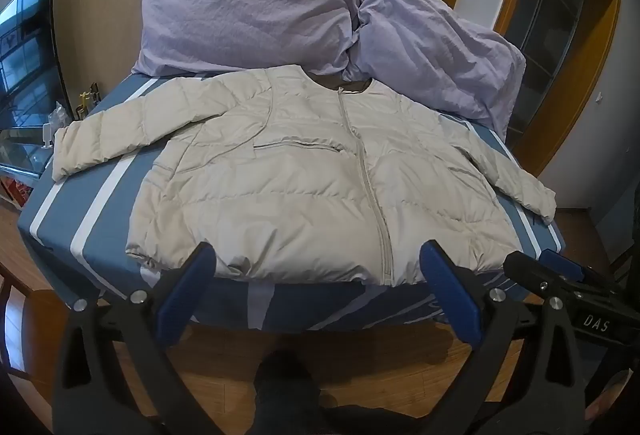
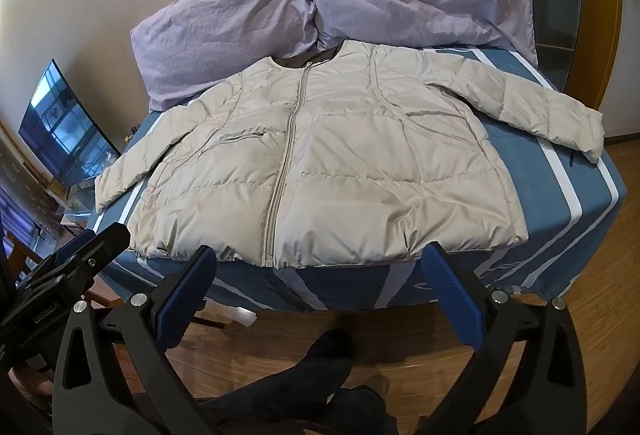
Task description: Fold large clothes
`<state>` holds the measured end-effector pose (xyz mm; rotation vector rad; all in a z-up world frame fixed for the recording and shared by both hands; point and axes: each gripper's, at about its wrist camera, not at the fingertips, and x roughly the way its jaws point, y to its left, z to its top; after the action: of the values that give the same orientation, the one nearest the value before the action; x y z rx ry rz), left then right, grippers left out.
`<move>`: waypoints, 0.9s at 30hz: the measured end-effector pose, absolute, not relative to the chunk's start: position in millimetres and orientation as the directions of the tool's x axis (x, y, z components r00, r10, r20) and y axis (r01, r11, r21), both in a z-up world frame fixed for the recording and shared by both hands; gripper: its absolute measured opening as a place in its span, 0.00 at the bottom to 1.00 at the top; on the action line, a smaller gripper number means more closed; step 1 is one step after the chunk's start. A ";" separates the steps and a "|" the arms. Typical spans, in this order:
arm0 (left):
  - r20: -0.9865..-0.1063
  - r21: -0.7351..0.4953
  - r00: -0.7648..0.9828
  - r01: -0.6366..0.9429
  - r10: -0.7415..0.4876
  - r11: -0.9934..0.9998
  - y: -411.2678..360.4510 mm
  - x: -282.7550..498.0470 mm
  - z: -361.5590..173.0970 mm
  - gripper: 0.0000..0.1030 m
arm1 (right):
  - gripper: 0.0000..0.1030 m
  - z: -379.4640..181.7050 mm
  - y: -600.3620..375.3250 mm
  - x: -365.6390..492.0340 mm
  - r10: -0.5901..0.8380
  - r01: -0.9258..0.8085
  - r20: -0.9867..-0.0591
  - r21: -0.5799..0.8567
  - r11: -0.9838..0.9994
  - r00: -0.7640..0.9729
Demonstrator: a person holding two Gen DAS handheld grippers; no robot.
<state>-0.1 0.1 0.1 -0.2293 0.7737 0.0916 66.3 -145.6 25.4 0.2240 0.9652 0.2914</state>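
A cream puffer jacket (image 1: pixel 304 171) lies flat and face up on the blue striped bed (image 1: pixel 100 219), zipped, both sleeves spread out to the sides. It also shows in the right wrist view (image 2: pixel 332 163). My left gripper (image 1: pixel 318 255) is open and empty, hanging just in front of the jacket's hem at the bed's near edge. My right gripper (image 2: pixel 320 259) is open and empty, also in front of the hem. The right gripper shows at the right of the left wrist view (image 1: pixel 560 275); the left gripper shows at the left of the right wrist view (image 2: pixel 80 255).
Two lilac pillows (image 1: pixel 248 19) (image 1: pixel 432 51) lean at the bed's head against the wall. A TV (image 1: pixel 24 59) stands at the left. A wooden door frame (image 1: pixel 580 75) is at the right. The person's dark socked feet (image 2: pixel 312 375) stand on the wooden floor (image 1: pixel 360 363).
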 end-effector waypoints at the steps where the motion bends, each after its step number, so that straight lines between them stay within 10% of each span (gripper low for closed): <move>1: -0.704 -0.170 0.710 -0.166 -0.001 0.971 0.1 0.0 0.0 0.98 | 0.99 25.4 -145.5 66.2 0.341 -0.144 -0.773 0.315 0.938 0.536; 27: -0.706 -0.175 0.708 -0.166 -0.006 0.971 0.1 0.1 -0.2 0.98 | 0.99 26.1 -143.0 64.9 0.340 -0.144 -0.773 0.313 0.939 0.536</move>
<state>0.1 0.1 -0.2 -0.2329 0.7802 0.0897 64.9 -143.0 26.1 0.2219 0.9641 0.2911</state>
